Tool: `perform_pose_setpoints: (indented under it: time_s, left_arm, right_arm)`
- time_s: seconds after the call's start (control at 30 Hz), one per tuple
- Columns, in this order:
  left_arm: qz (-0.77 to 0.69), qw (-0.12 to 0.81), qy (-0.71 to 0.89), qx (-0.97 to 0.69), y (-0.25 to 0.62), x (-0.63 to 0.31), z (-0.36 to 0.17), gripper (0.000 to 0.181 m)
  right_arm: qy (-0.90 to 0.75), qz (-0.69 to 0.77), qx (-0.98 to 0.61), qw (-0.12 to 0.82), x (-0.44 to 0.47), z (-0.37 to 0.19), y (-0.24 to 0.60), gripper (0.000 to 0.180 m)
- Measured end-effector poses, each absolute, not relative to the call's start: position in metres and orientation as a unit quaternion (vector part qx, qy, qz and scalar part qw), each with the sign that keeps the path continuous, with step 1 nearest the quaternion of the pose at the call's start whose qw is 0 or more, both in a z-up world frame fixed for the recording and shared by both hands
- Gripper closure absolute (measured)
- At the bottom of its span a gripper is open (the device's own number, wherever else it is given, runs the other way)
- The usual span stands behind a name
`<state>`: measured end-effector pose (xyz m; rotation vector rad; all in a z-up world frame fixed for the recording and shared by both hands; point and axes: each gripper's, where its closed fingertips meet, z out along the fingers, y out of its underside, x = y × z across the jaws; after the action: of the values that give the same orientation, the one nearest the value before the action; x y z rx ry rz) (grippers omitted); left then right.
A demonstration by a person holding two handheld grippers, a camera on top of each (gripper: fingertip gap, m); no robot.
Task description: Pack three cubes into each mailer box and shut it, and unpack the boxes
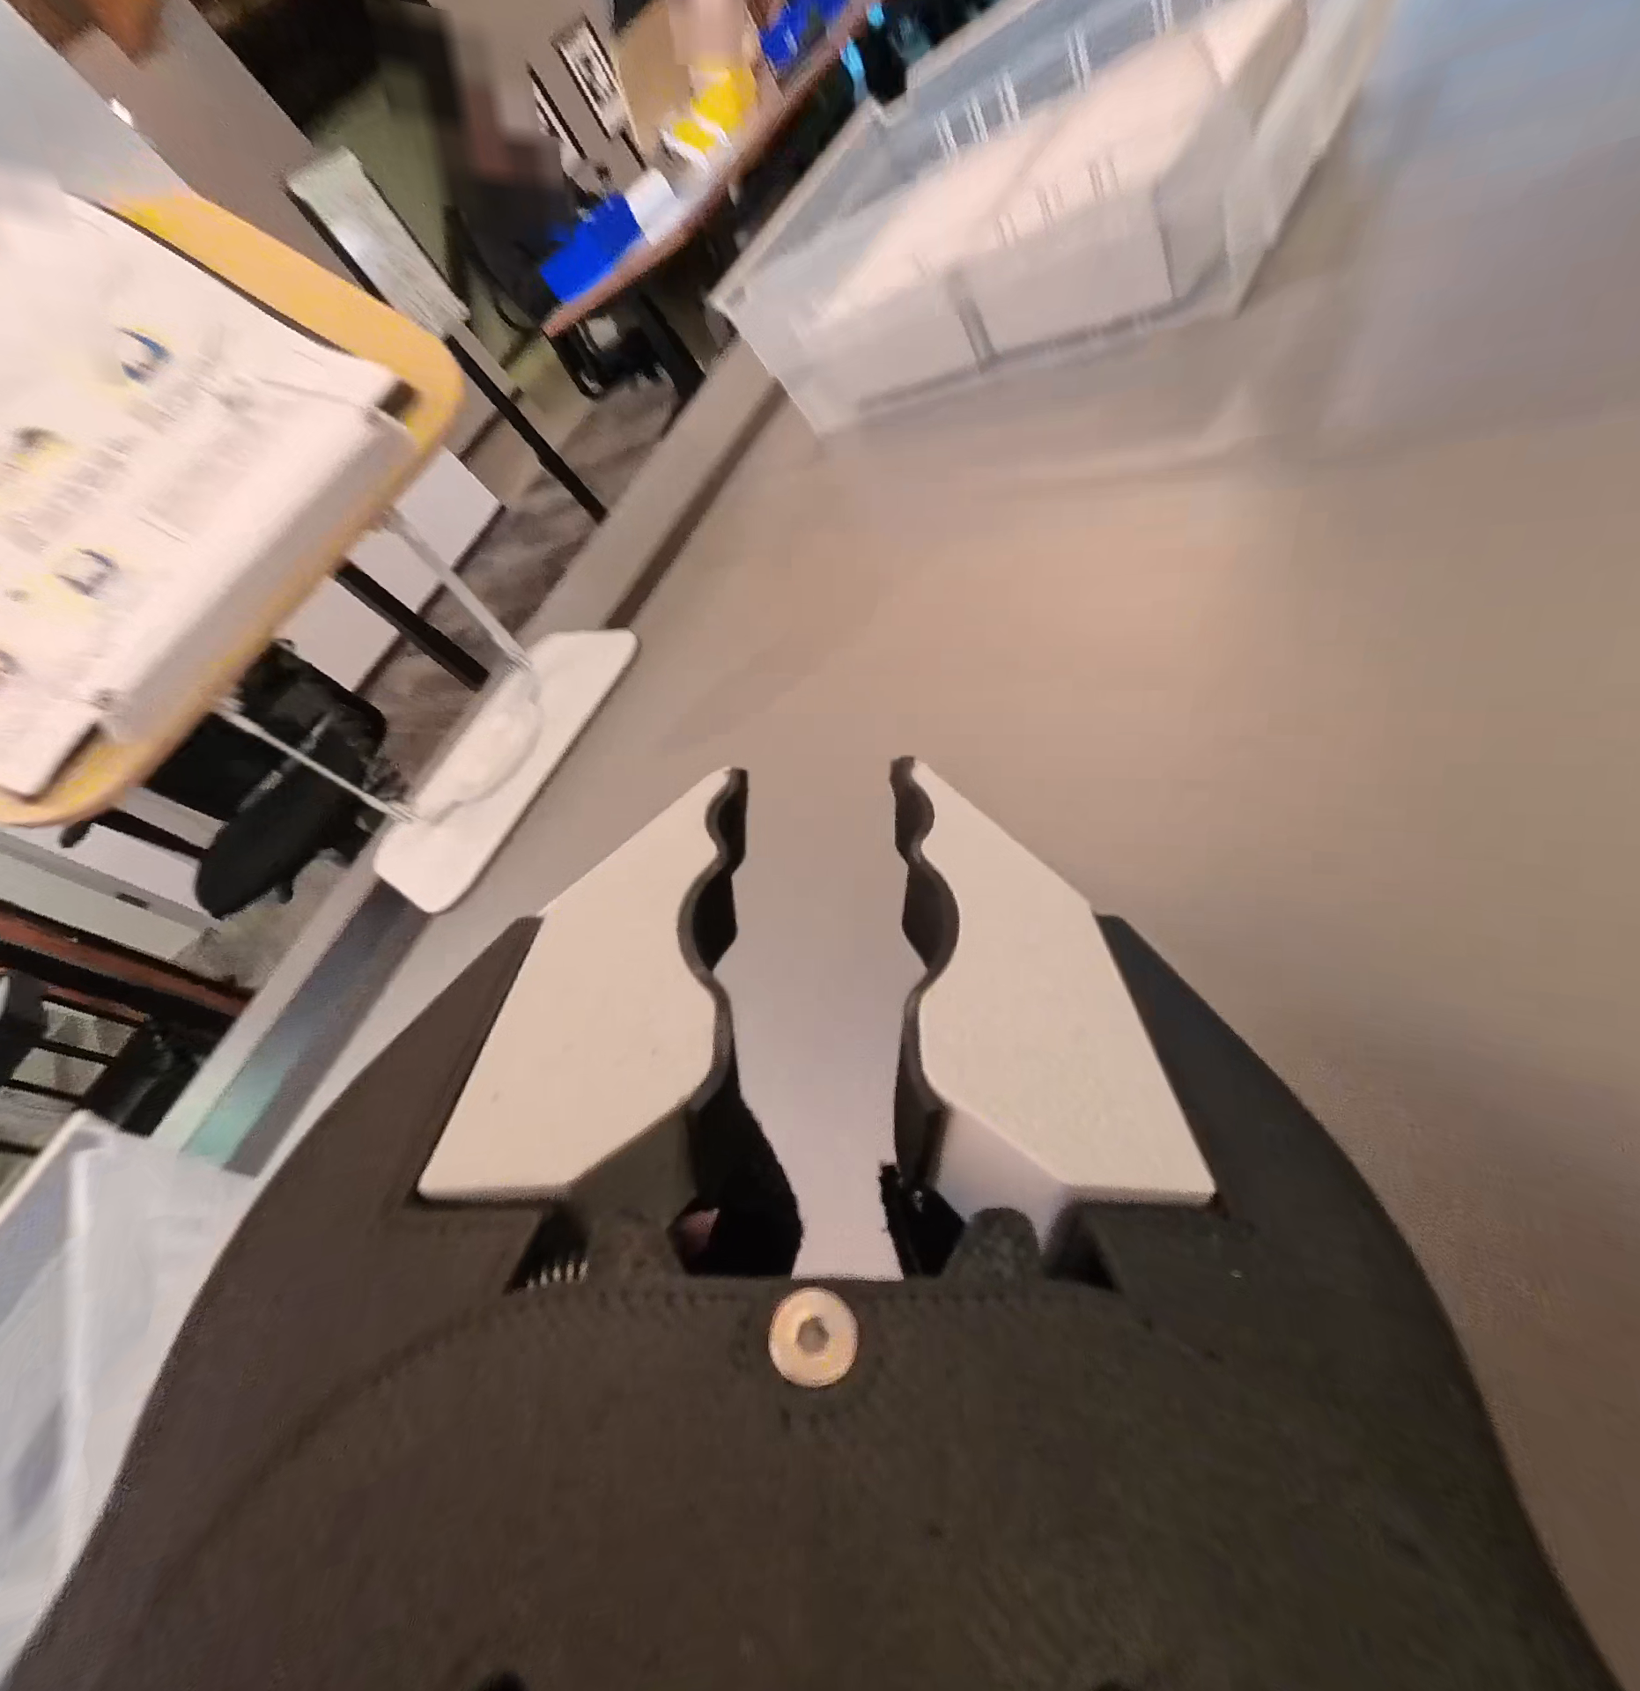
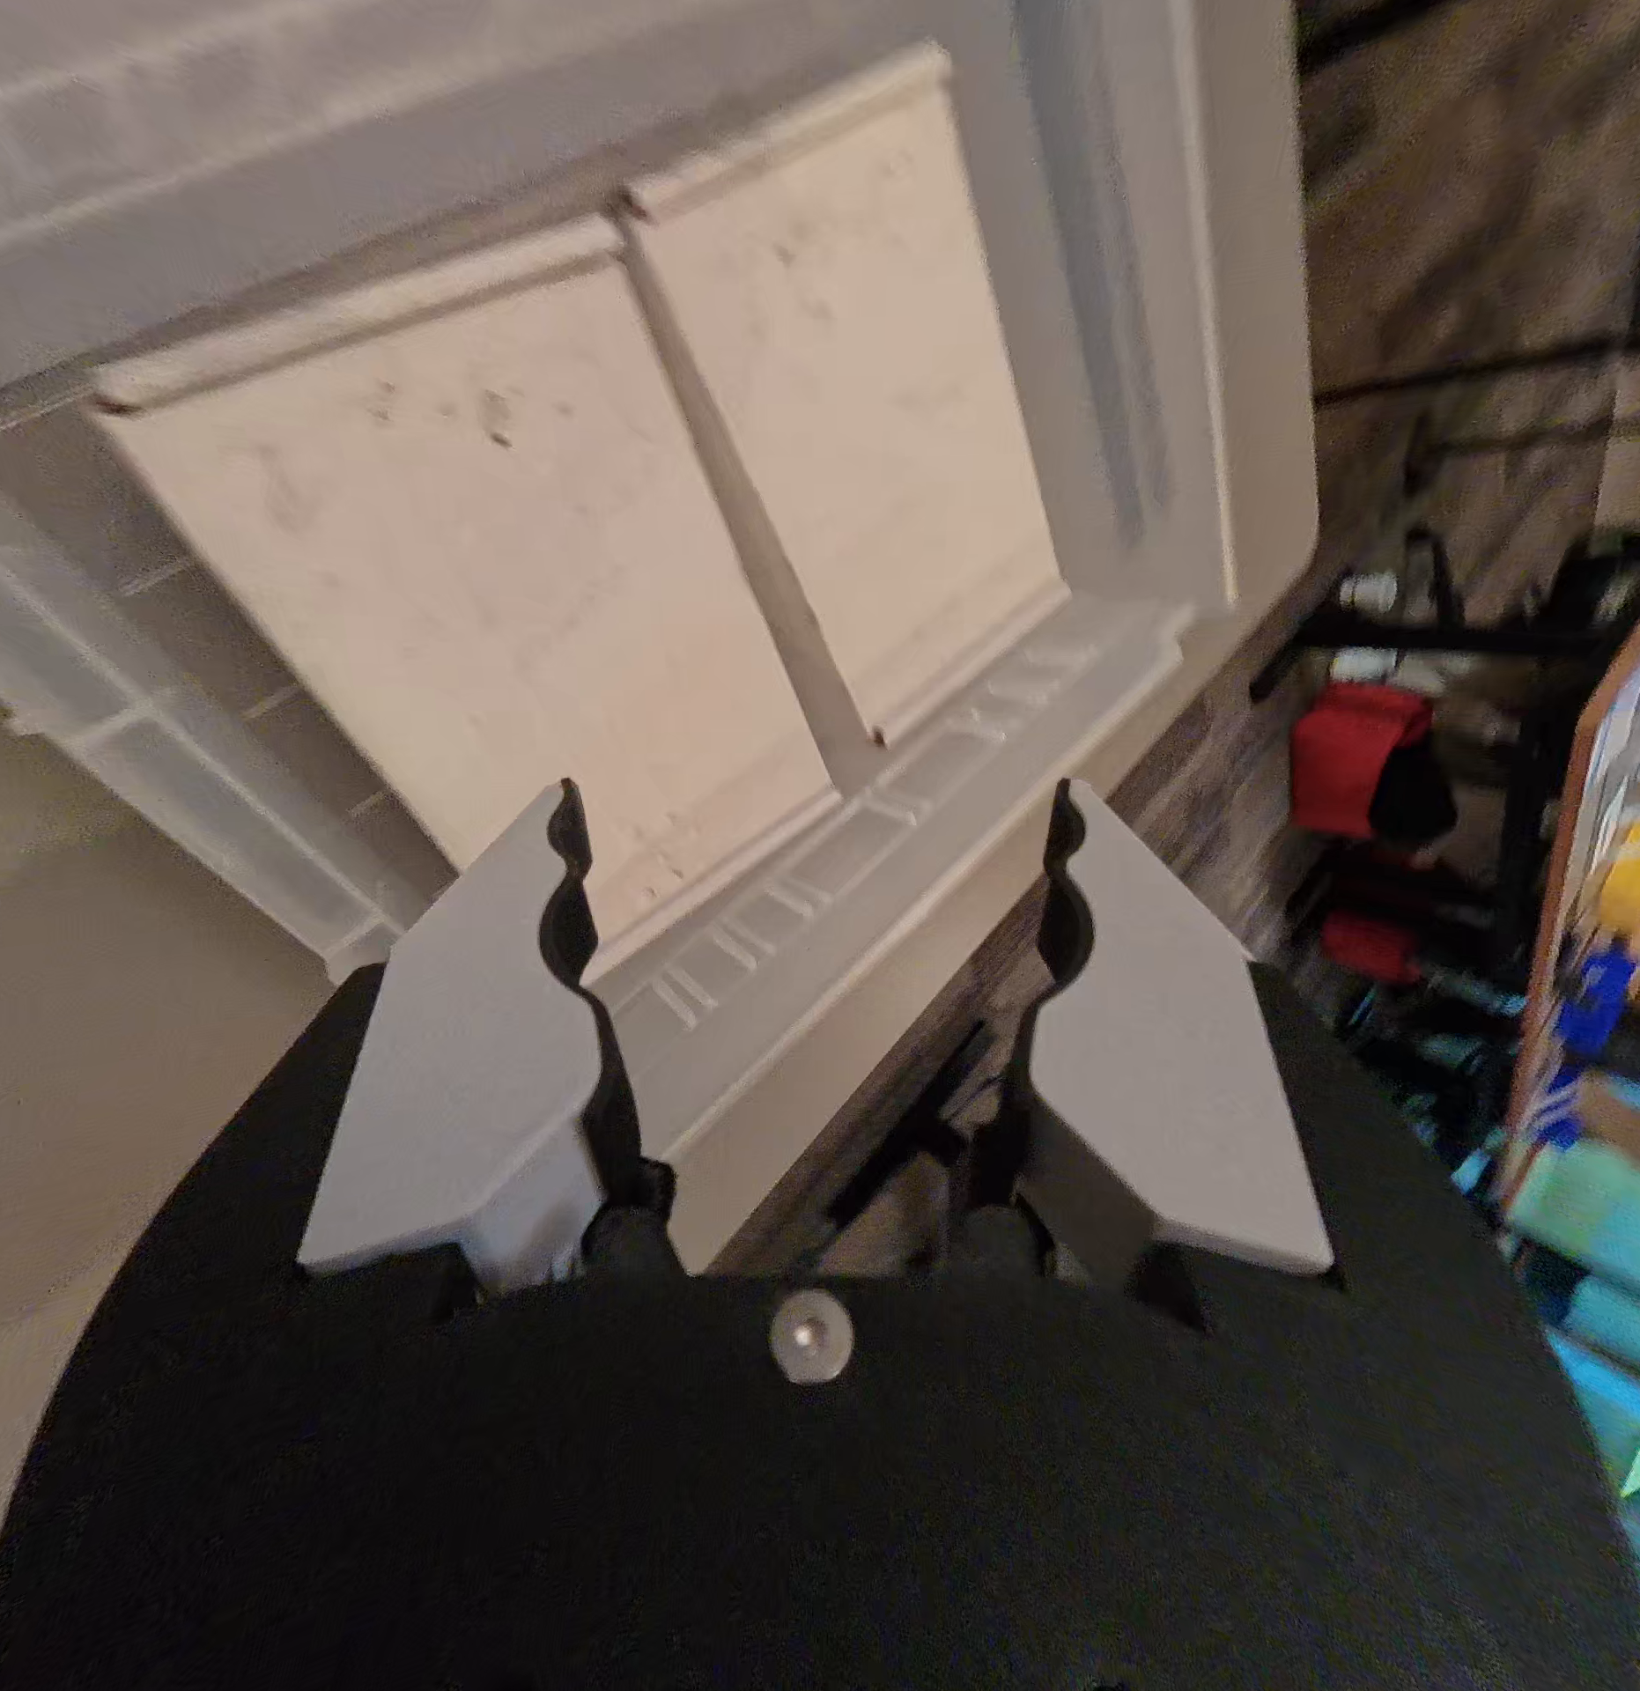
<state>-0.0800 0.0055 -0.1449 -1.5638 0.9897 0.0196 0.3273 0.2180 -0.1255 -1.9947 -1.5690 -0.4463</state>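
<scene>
The left gripper [image 1: 818, 778] hangs low over a bare grey table [image 1: 1164, 732], its two pale fingers [image 1: 615, 988] a narrow gap apart with nothing between them. Ahead of it and to its right, well apart from its tips, a clear plastic bin [image 1: 1027, 274] sits on the table with white mailer boxes [image 1: 1100, 229] showing through its wall; the picture is blurred there, so their number cannot be told in this view. To the left of this gripper, at the table's edge, a flat white stand base [image 1: 523, 759] holds a tilted sheet holder [image 1: 157, 512] with a yellow rim. The right gripper [image 2: 814, 796] is spread wide and empty, hovering just above the near rim of the same clear bin [image 2: 844, 915]. Straight ahead of its tips, inside the bin, two white mailer boxes lie side by side with their lids shut: the larger-looking one [image 2: 450, 567] ahead and to the left, the other [image 2: 853, 384] ahead and slightly right, a thin gap between them. No cubes show in either view. To the right of this gripper, past the table edge, lies blurred clutter, with something red [image 2: 1356, 759] low down.
</scene>
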Motion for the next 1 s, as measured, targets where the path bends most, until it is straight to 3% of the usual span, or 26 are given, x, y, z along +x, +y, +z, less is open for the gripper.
perform_pose_setpoints:
  time_s: [0.13,0.23,0.37,0.53,0.6,0.8,0.93,1.0]
  left_arm:
    - [0.067,0.636,0.384,-0.667,-0.007,-0.13,-0.095,0.146]
    - [0.12,0.649,0.298,-0.689,-0.009,-0.203,-0.067,0.138]
    - [0.138,0.662,0.173,-0.716,-0.022,-0.301,-0.048,0.14]
    - [0.212,0.626,0.07,-0.747,-0.05,-0.407,-0.057,0.127]
    - [0.232,0.588,0.039,-0.774,-0.058,-0.443,-0.076,0.112]
    - [0.157,0.536,-0.015,-0.829,-0.056,-0.489,-0.14,0.102]
    - [0.06,0.52,-0.042,-0.851,-0.04,-0.487,-0.174,0.119]
    - [0.041,0.538,-0.069,-0.839,-0.034,-0.496,-0.175,0.163]
  right_arm:
    - [-0.464,-0.134,-0.817,0.315,0.372,-0.129,0.219,0.091]
    - [-0.404,-0.08,-0.848,0.332,0.39,-0.143,0.212,0.109]
    - [-0.342,0.014,-0.868,0.361,0.393,-0.16,0.206,0.123]
    - [-0.336,0.072,-0.868,0.36,0.382,-0.18,0.197,0.153]
    - [-0.323,0.063,-0.867,0.373,0.383,-0.182,0.2,0.157]
    - [-0.278,0.069,-0.873,0.396,0.384,-0.181,0.202,0.167]
    - [-0.267,0.062,-0.873,0.403,0.377,-0.181,0.198,0.172]
    - [-0.264,0.07,-0.872,0.406,0.369,-0.18,0.193,0.174]
